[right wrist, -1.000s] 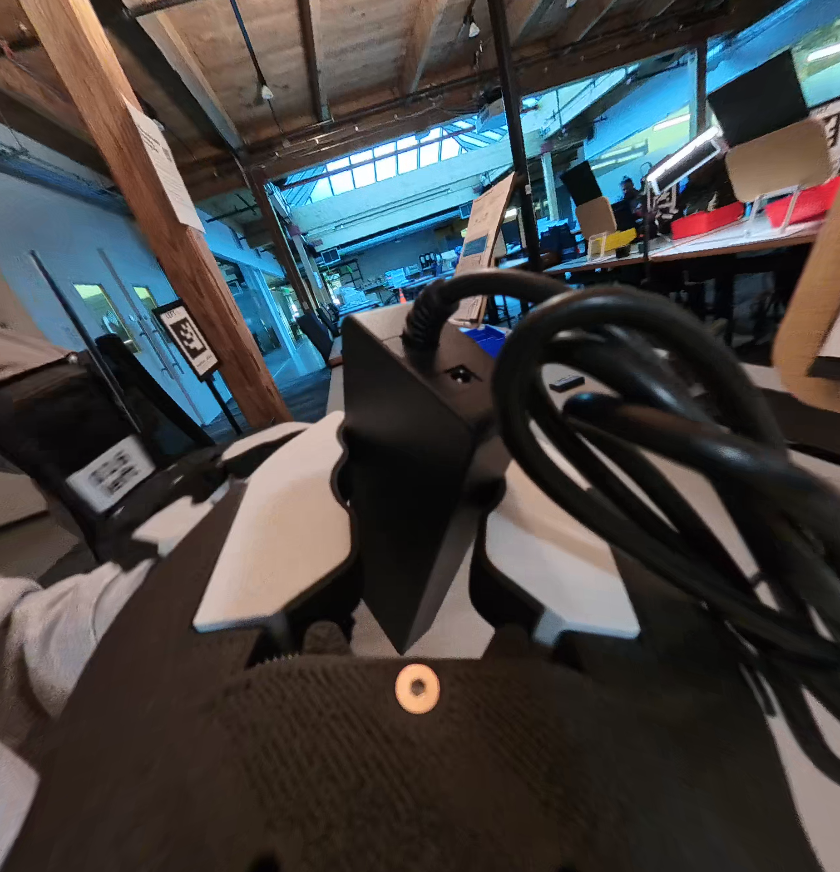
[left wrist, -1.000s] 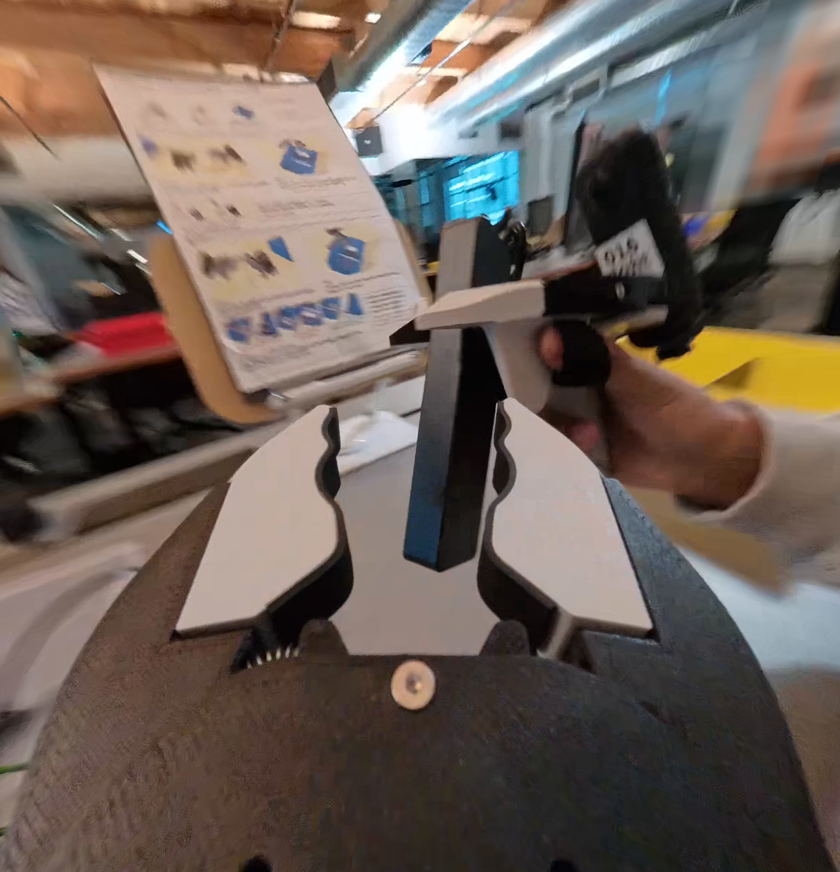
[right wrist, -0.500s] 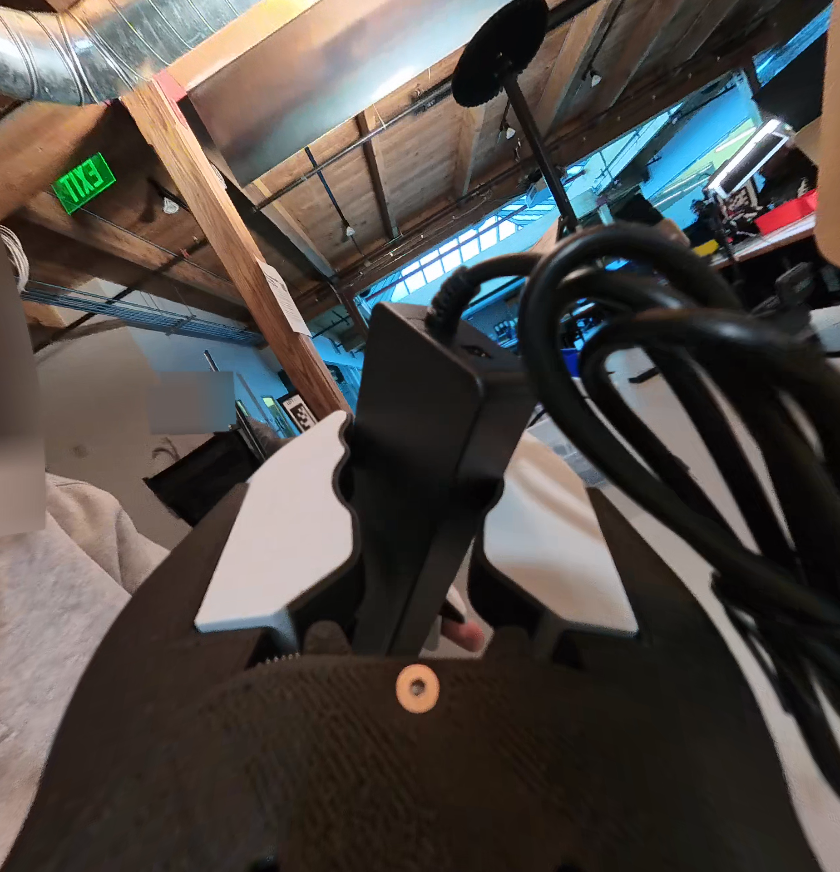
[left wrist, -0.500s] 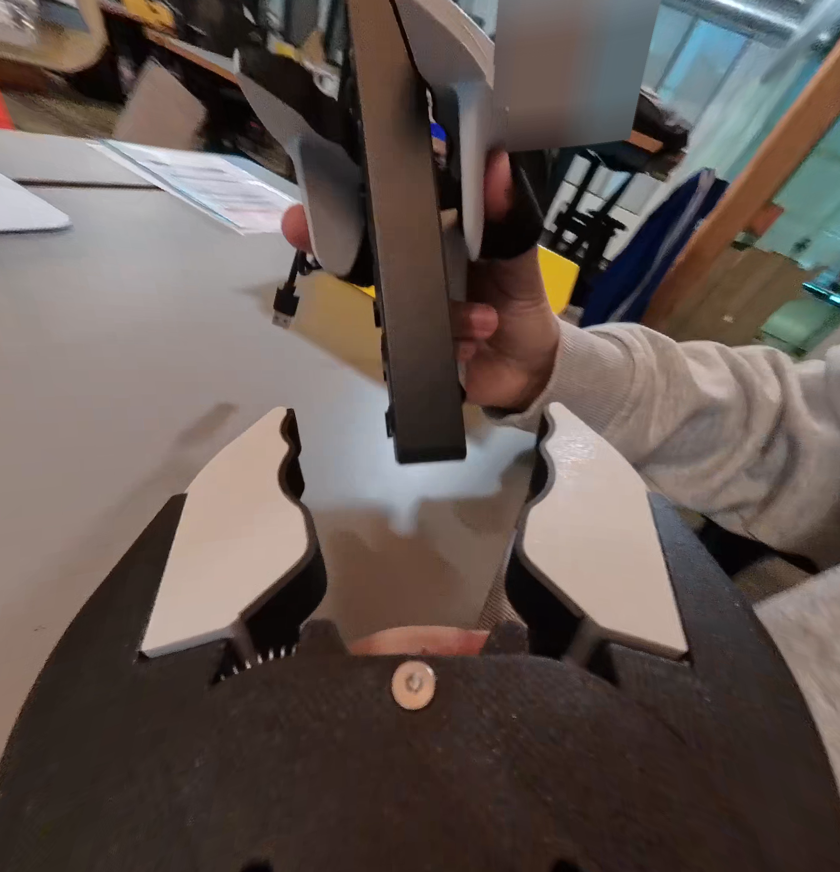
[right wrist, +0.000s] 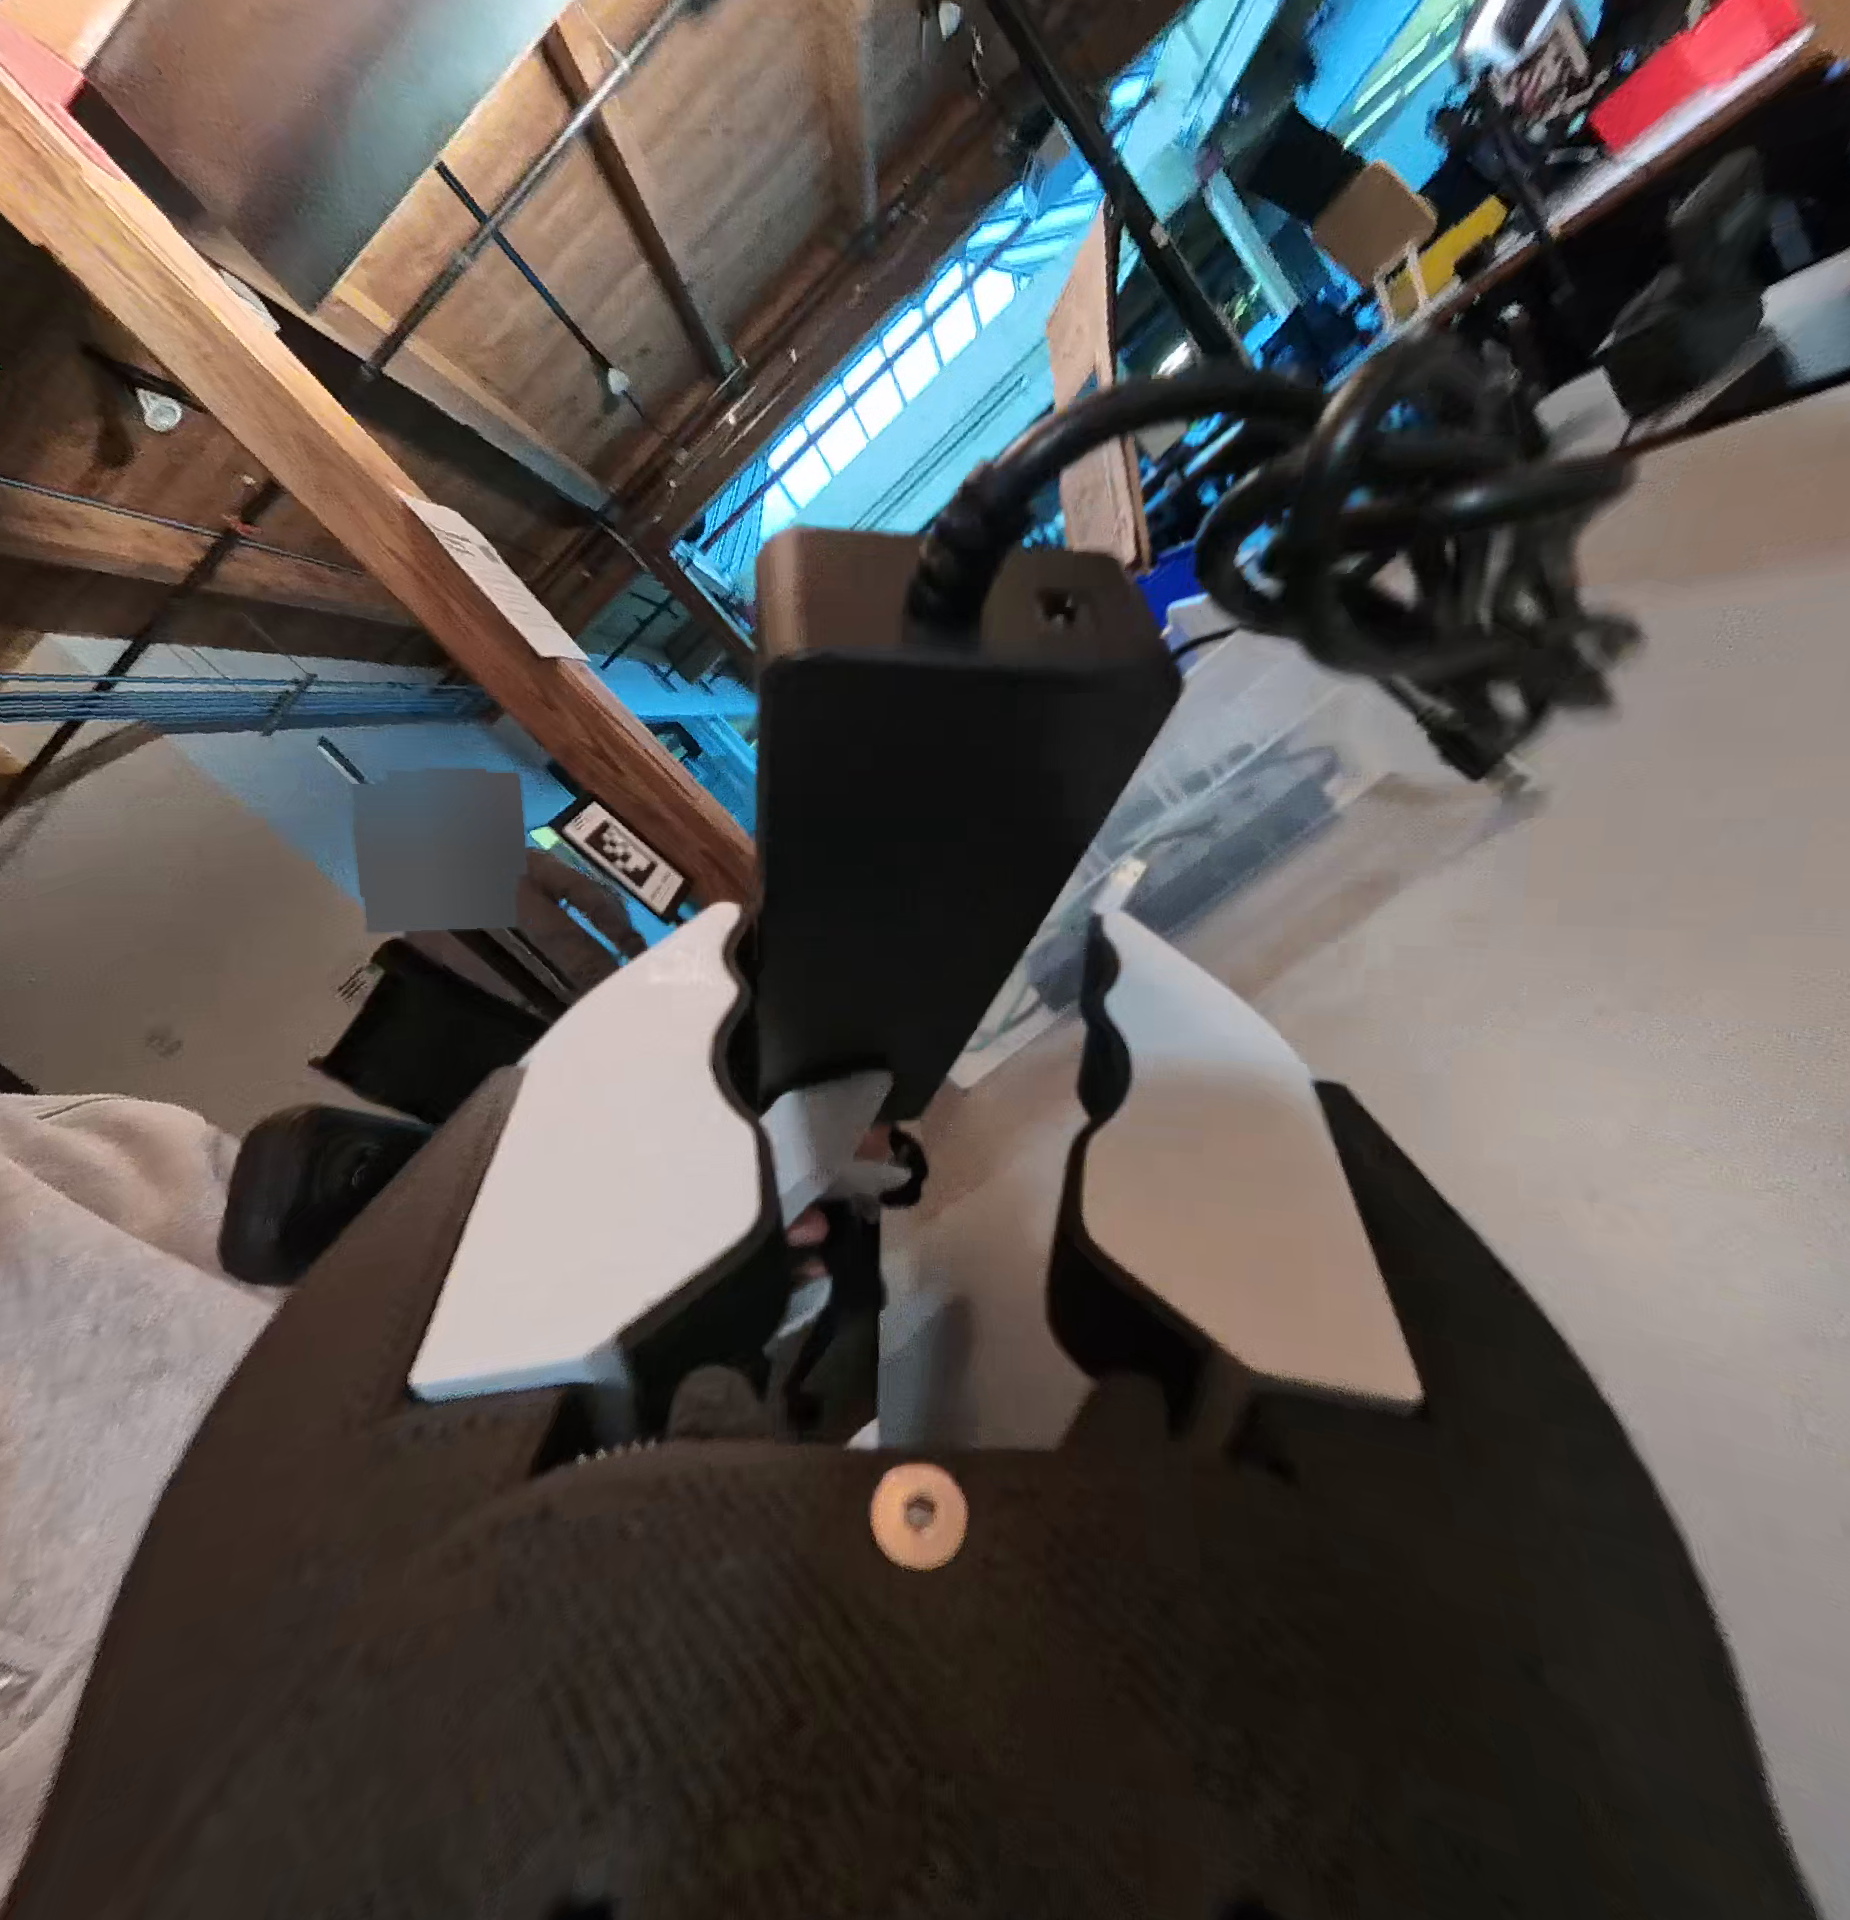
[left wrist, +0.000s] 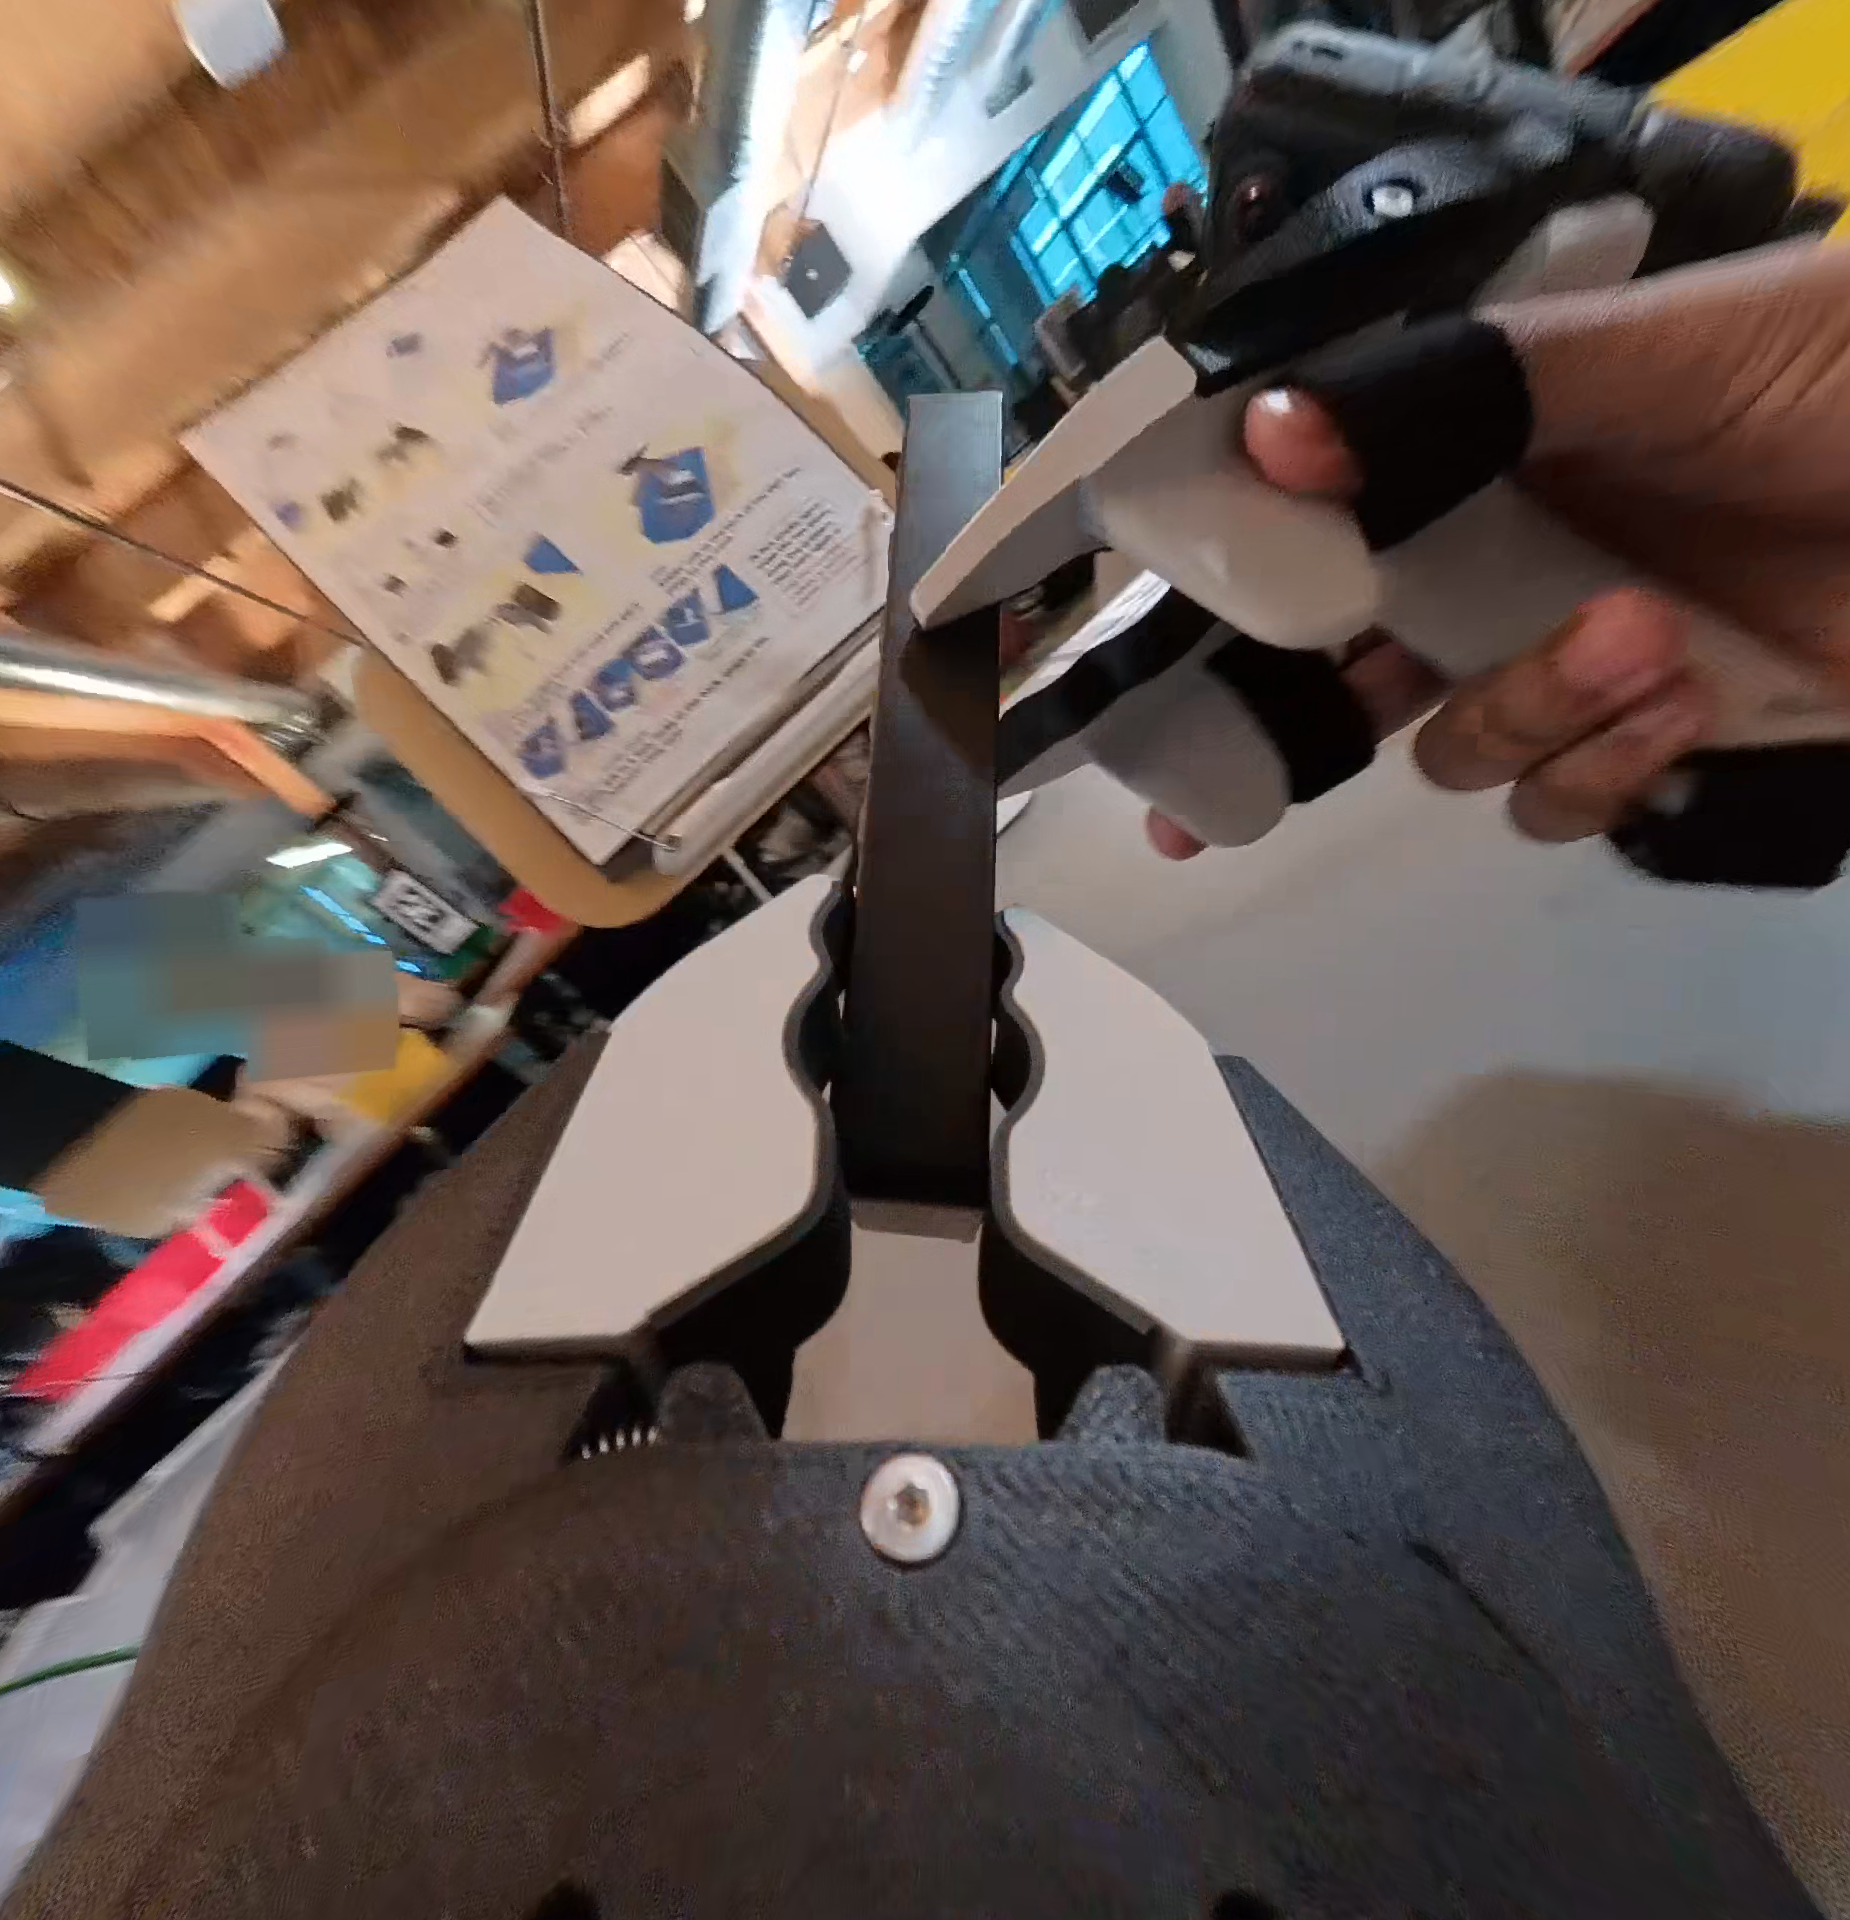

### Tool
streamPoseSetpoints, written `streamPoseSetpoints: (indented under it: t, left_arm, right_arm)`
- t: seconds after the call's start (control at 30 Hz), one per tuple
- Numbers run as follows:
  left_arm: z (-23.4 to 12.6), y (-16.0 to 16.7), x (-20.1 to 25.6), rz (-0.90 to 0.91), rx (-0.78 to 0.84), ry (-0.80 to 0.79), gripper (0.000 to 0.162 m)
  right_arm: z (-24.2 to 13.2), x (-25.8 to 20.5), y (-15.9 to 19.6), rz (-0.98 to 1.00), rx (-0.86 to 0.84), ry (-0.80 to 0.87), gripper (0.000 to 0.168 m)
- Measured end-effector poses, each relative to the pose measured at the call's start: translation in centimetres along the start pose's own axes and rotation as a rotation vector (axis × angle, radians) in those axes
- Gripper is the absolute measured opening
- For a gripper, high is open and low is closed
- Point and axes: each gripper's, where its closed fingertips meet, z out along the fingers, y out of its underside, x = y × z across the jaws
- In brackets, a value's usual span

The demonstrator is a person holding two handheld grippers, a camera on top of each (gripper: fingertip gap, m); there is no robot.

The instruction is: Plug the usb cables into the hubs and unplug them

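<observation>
A flat black usb hub stands on end between the fingers of my left gripper, which is shut on its lower part. In the right wrist view the same hub rises between the fingers of my right gripper, which is open, with a clear gap on the right side. A bundled black cable leaves the hub's top end and hangs to the right. A white finger of the right gripper lies against the hub's upper part. A left gripper finger shows below the hub.
A person's hand holds the right gripper; a grey sleeve is at left. A stand with a printed sheet is behind the hub. The grey table lies below, with a clear plastic bin on it.
My left gripper has closed on the hub. My right gripper, shut on the hub before, has opened. Both views have swung round.
</observation>
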Motion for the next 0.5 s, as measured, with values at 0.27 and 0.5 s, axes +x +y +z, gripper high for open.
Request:
streamPoseSetpoints:
  t: [0.27, 0.5]
  left_arm:
    - [0.1, 0.3, 1.6, 0.531, -0.027, -0.087, 0.028]
    - [0.1, 0.8, 3.8, 0.434, -0.013, 0.047, 0.033]
  right_arm:
    - [-0.1, 0.9, 1.2, 0.193, 0.007, 0.043, 0.052]
    - [-0.6, 2.2, 1.7, 0.311, 0.017, 0.059, 0.044]
